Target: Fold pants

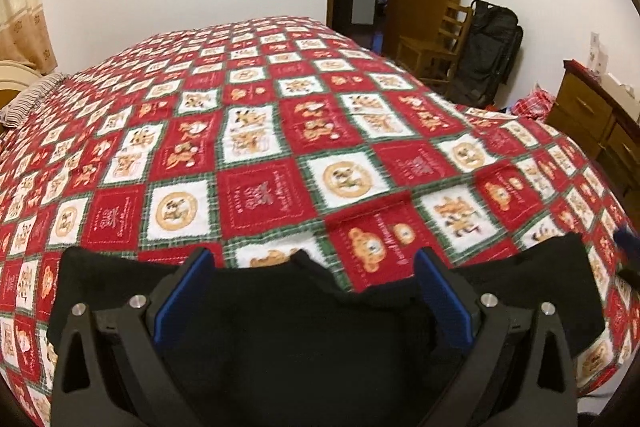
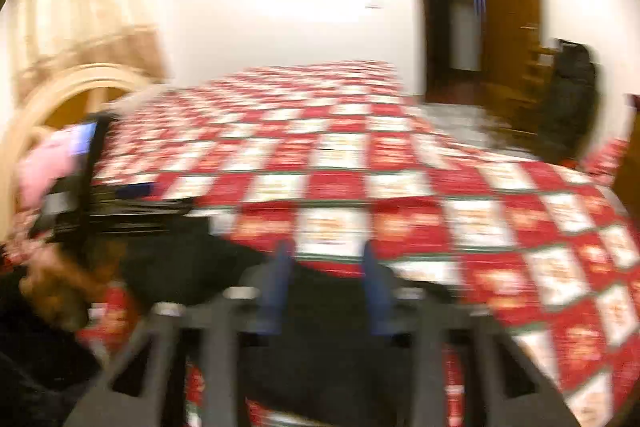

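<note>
Black pants on bed, near edge; both grippers over them.

Bed (image 1: 280,131) gives a flat folding surface. Pants (image 1: 296,327) lie spread under the left gripper (image 1: 316,267), jaws wide apart, gripping nothing. Right gripper (image 2: 326,259) blurred: jaws parted, apparently empty, likely positioning for a grasp.

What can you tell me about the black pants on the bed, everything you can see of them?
The black pants look like soft, matte, plain dark fabric. They lie spread on the near edge of the red, white and green patchwork bedspread, their far edge uneven with a raised fold near the middle. The left gripper hangs over them, jaws wide apart. Whether it touches the cloth cannot be told. The right wrist view is too blurred for detail.
</note>
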Tool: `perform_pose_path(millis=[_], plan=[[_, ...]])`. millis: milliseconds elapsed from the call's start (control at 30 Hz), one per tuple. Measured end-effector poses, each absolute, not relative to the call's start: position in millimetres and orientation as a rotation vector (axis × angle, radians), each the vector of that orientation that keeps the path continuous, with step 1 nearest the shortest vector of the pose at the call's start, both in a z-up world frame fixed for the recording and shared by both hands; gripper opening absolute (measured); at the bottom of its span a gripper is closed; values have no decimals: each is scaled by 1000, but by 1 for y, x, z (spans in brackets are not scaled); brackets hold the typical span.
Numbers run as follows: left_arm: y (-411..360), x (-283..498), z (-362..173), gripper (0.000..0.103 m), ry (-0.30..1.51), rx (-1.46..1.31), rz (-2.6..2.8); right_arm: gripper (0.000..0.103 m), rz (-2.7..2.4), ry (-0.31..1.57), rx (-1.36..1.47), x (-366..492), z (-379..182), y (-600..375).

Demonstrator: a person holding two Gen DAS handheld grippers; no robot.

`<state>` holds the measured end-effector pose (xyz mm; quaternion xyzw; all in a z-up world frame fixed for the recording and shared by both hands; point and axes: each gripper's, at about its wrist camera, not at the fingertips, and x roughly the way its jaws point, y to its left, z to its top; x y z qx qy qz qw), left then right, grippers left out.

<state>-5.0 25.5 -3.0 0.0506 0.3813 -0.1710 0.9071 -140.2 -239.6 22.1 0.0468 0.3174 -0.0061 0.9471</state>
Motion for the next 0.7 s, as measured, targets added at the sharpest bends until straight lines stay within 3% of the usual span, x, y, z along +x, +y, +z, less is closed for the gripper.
perform_pose_path(millis=[367, 500, 700], plan=[[-31, -31, -36, 101, 844, 205, -395, 11, -150, 879, 36, -104, -48, -255], [-31, -26, -61, 99, 899, 243, -323, 11, -207, 874, -7, -95, -51, -251], [-16, -19, -71, 103, 952, 139, -334, 11, -248, 861, -44, -90, -52, -246]])
